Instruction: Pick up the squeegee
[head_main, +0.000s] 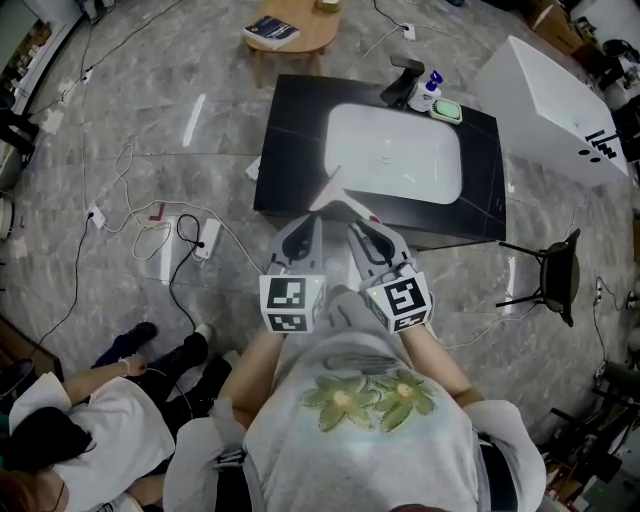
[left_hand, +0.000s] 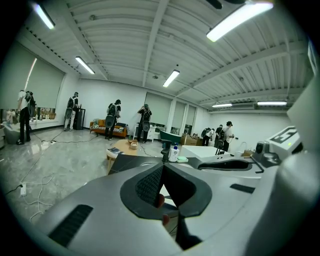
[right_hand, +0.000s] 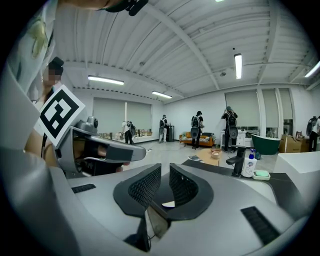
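Note:
The squeegee, white with a wedge-shaped blade, lies on the front edge of the black counter, left of the white sink. Both grippers hang side by side just in front of that edge, pointing at it. The left gripper is a little short of the squeegee, and in its own view the left gripper has its jaw tips meeting with nothing held. The right gripper is beside it; the right gripper shows only a sliver between its pads and nothing in it.
A black faucet, a soap bottle and a green soap dish stand behind the sink. A white tub is to the right, a black stool beside the counter. Cables and a power strip lie on the floor; a person sits at lower left.

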